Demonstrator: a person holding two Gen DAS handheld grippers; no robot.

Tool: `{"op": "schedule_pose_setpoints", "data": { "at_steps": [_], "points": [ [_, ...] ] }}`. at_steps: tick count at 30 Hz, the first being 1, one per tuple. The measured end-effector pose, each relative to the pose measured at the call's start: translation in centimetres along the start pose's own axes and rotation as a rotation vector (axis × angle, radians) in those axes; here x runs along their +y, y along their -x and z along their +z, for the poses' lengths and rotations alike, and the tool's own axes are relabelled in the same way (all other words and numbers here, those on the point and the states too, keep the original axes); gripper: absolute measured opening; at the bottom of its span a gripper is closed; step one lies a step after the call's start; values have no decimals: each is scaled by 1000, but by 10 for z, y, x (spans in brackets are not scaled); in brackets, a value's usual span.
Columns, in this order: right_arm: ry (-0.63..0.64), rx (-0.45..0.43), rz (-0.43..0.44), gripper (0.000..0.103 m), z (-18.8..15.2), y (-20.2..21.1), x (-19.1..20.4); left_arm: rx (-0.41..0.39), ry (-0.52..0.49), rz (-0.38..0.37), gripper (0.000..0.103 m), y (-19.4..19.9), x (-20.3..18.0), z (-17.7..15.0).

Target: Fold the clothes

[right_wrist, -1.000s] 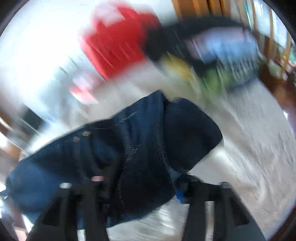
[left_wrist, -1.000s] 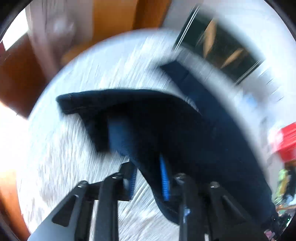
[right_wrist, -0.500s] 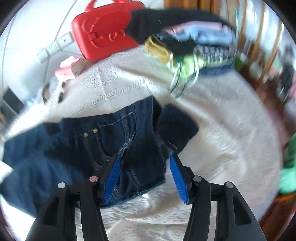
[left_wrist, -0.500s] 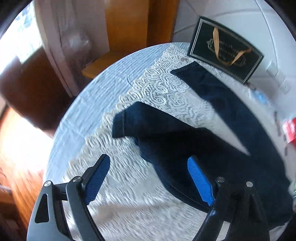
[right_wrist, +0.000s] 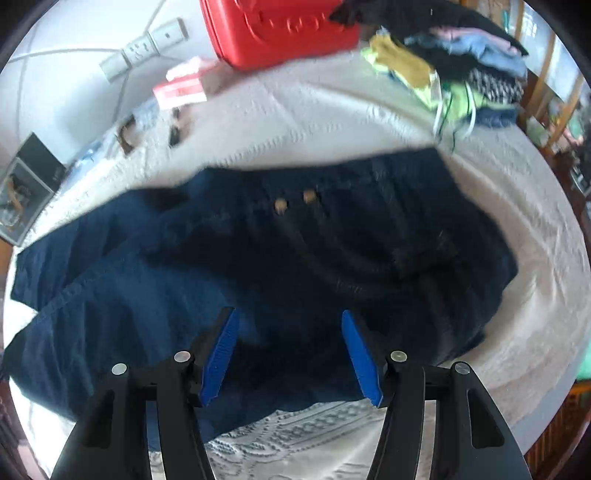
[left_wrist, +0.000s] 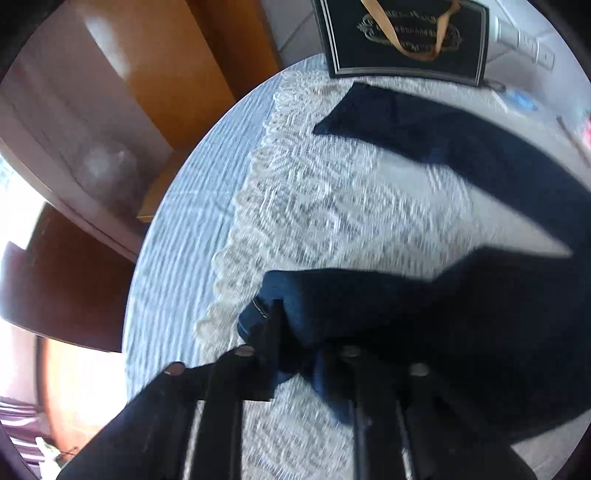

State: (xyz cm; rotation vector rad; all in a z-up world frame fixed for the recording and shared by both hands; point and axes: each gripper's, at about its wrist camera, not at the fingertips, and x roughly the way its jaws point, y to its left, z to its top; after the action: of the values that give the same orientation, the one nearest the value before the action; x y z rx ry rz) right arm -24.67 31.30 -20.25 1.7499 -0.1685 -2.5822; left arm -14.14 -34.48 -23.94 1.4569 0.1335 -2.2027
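Jeans (right_wrist: 295, 251) sprawl across the lace-covered counter (right_wrist: 332, 122), one leg reaching toward a black gift bag (left_wrist: 406, 37). Left gripper (left_wrist: 295, 354) has just snapped shut, fingers pinching a leg hem. Right gripper (right_wrist: 290, 350) hangs over the seat, fingers spread, easing wider, nothing gripped. Beyond: red case (right_wrist: 280, 29), piled clothes (right_wrist: 461, 62), power strip (right_wrist: 144, 48).

**Dark jeans sprawling on the lace cloth**

The dark blue jeans (right_wrist: 332, 251) are lying spread over the white lace cloth — waistband with two brass buttons facing up, legs splaying apart, one hem bunching and lifting off the cloth.
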Motion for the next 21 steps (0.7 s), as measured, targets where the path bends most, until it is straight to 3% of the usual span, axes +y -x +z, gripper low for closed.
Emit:
{"op": "schedule_pose_setpoints", "data": {
  "at_steps": [4, 8, 10, 12, 14, 16, 18, 21],
  "points": [
    [-37, 9, -37, 58, -4, -9, 3, -99, -24, -35, 7, 23, -5, 39],
    [-81, 4, -45, 58, -2, -6, -1, -223, -62, -56, 7, 56, -17, 112],
    [-95, -9, -55, 58, 1, -1, -2, -259, -80, -27, 7, 56, -24, 142],
    [-114, -42, -59, 58, 4, 9, -4, -237, -103, 14, 11, 36, -36, 178],
    [-134, -61, -55, 58, 5, 18, -7, -154, -138, 47, 24, -4, -49, 202],
    [-153, -73, -60, 58, 3, 27, -11, -74, -148, 81, 61, -29, -53, 210],
    [-164, -71, -69, 58, 1, 32, -18, -48, -119, 81, 79, -43, -50, 212],
    [-203, -71, -86, 58, -8, 38, -33, -74, -65, 33, 82, -41, -39, 212]
  ]
}}
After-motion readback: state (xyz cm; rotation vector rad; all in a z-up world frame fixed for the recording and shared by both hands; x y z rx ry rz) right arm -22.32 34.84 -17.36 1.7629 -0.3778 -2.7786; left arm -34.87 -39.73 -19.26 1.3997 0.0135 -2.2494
